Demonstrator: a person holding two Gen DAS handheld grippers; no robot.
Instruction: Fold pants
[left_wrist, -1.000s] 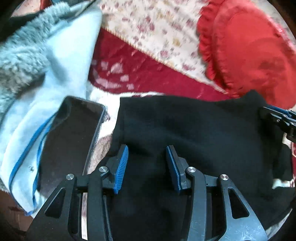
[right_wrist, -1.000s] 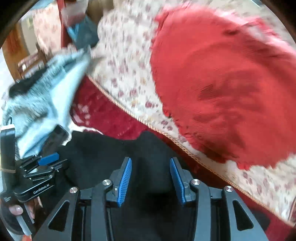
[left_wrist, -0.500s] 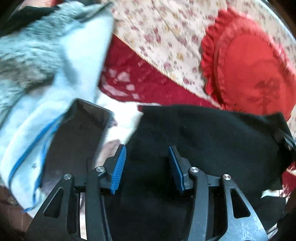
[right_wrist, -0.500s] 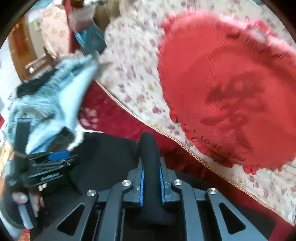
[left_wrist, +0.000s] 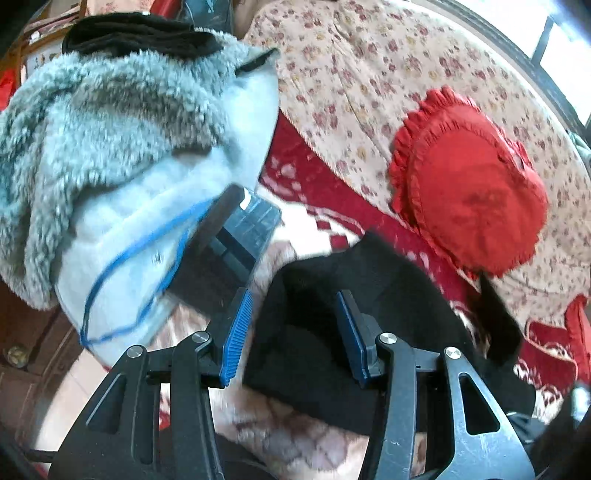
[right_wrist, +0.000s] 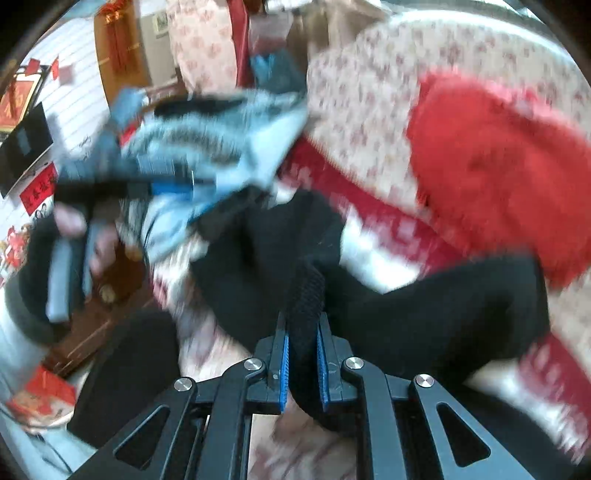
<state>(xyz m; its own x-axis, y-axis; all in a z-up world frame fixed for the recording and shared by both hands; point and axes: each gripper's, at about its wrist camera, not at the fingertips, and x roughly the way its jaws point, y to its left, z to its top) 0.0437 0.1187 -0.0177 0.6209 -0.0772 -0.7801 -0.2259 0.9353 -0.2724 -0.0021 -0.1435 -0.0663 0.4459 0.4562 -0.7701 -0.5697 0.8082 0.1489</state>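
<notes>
The black pants (left_wrist: 354, 295) lie bunched on the red and white patterned blanket (left_wrist: 306, 173), below the middle of the left wrist view. My left gripper (left_wrist: 293, 325) is open above them, fingers either side of the cloth without pinching it. In the right wrist view my right gripper (right_wrist: 303, 350) is shut on a ridged fold of the black pants (right_wrist: 443, 306) and holds it lifted; the rest hangs and trails to the right and left. The left gripper (right_wrist: 110, 188), held in a hand, shows blurred at the left of that view.
A light blue jacket with grey fur trim (left_wrist: 110, 147) lies left of the pants with a dark tablet (left_wrist: 229, 251) on it. A red heart-shaped frilled cushion (left_wrist: 469, 206) rests on the floral sofa back (left_wrist: 369, 74). A wooden edge (left_wrist: 22, 332) is at lower left.
My right gripper closed on the pants fold and has pulled it up and back. My left gripper stayed open and drew back from the cloth. The pants have bunched together.
</notes>
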